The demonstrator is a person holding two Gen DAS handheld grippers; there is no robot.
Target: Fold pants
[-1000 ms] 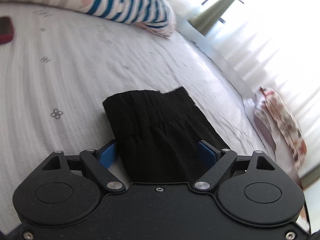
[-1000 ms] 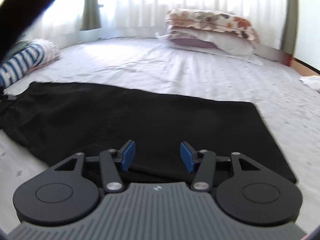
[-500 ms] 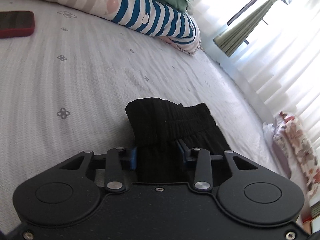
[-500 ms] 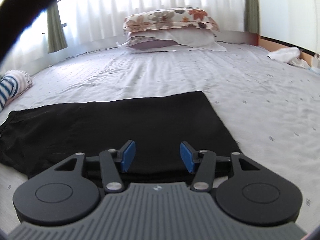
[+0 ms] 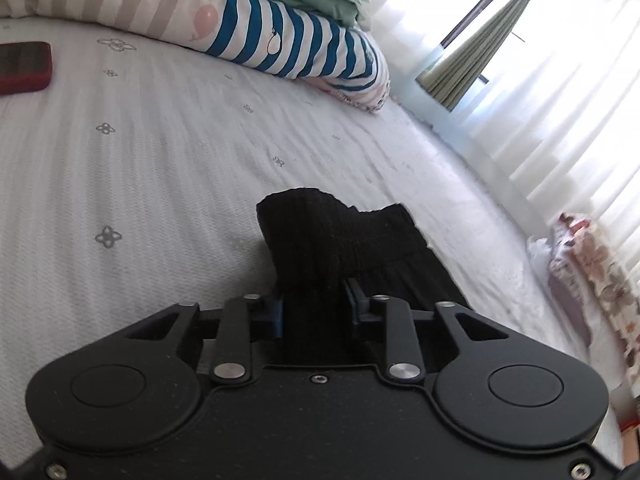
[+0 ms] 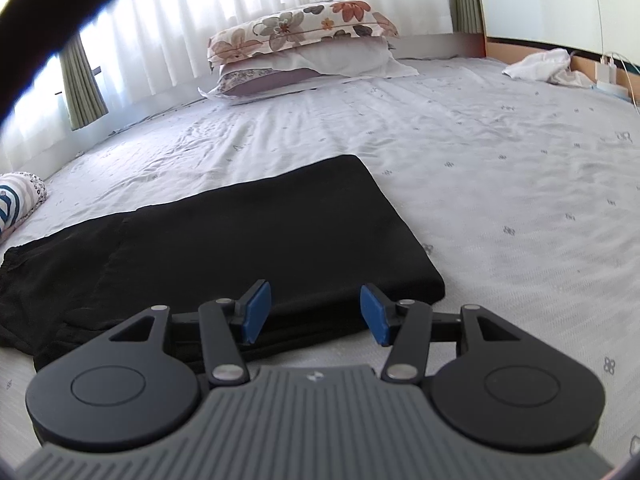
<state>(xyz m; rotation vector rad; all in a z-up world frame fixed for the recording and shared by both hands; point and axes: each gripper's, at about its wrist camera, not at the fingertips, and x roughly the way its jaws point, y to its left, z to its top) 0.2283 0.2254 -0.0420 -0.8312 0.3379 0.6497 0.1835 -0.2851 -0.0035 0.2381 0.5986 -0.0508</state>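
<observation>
White bedsheet (image 5: pixel 160 168), left hand-held gripper (image 5: pixel 316 312) angled down, closing on pants (image 5: pixel 336 248)

Home bedroom, bed (image 6: pixel 500 152), stacked pillows (image 6: pixel 304 52), curtained window (image 5: pixel 560 80)

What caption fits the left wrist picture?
Left gripper closing on the black pants bunched between its jaws, on a white bed.

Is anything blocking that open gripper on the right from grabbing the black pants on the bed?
Nothing visible does. The right gripper hangs open just at the near folded edge of the black pants, with only bare bed sheet around. The left gripper is closing, with the waistband end between its jaws.
</observation>
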